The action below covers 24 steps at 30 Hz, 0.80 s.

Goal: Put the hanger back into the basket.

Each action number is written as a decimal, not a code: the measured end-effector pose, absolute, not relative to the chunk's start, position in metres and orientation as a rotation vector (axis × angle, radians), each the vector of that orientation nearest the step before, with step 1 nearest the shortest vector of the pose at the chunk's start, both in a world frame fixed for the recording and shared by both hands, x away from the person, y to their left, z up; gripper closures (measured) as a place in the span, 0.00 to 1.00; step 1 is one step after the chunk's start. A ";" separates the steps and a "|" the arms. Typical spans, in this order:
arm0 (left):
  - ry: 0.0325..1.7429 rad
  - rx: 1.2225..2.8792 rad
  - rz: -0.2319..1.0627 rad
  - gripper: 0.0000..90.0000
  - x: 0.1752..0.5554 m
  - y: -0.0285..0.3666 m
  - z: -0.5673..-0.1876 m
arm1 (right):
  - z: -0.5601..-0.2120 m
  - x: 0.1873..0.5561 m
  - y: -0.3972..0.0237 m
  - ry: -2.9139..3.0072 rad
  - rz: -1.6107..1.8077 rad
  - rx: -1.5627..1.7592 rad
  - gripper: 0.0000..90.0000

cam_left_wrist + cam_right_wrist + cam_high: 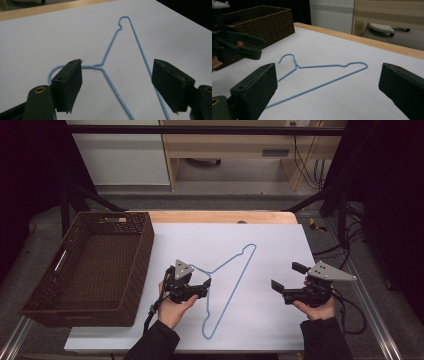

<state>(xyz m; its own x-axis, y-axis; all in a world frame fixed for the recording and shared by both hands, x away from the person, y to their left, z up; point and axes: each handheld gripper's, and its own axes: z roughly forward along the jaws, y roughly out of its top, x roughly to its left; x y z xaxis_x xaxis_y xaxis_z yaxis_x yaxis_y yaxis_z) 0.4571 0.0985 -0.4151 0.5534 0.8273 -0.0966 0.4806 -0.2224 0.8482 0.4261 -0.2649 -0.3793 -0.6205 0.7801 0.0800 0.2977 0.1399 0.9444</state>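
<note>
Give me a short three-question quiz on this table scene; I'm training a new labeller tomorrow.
1. True or false: the blue hanger lies inside the basket.
2. Multiple choice: the left gripper is A) shut on the hanger, B) open over the hanger's neck, C) inside the basket.
3. Fill in: the right gripper is open and holds ____.

Key: 1 false, it lies flat on the white sheet; 2 B; 3 nothing.
</note>
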 end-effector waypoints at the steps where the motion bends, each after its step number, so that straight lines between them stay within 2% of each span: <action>1: 1.071 1.872 0.469 0.29 0.458 0.096 -0.418 | -0.380 0.426 -0.265 1.992 1.485 1.030 0.03; 7: 1.106 1.926 0.480 0.36 0.461 0.084 -0.436 | -0.382 0.428 -0.261 2.003 1.473 1.033 0.03; 17: 1.145 2.003 0.491 0.54 0.466 0.073 -0.458 | -0.384 0.429 -0.258 2.017 1.458 1.036 0.03; 24: 1.241 2.035 0.478 0.66 0.471 0.065 -0.474 | -0.385 0.430 -0.258 2.023 1.452 1.029 0.03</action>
